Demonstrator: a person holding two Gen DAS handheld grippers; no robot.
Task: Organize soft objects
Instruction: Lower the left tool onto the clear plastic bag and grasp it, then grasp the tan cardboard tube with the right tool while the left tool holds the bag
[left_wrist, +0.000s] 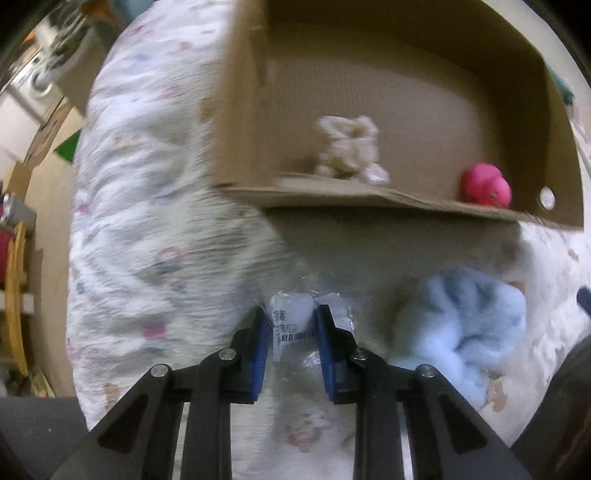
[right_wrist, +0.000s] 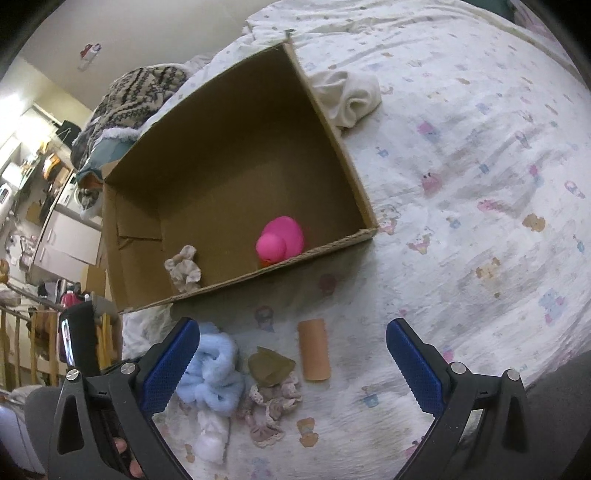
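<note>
Pinched between the left gripper's (left_wrist: 291, 325) nearly closed jaws is a small plastic-wrapped packet (left_wrist: 291, 325), short of the cardboard box (left_wrist: 388, 201). That slick film could slip and drop it onto the bedsheet (right_wrist: 461, 166). Right gripper (right_wrist: 291, 350) hangs wide open, empty.

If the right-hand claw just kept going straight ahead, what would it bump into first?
Probably the brown cardboard tube lying on the bedsheet between the open right gripper fingers, ahead of the cardboard box. Depth is hard to judge.

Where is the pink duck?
The pink duck sits inside the cardboard box, against its near wall, right of the beige plush toy.
</note>
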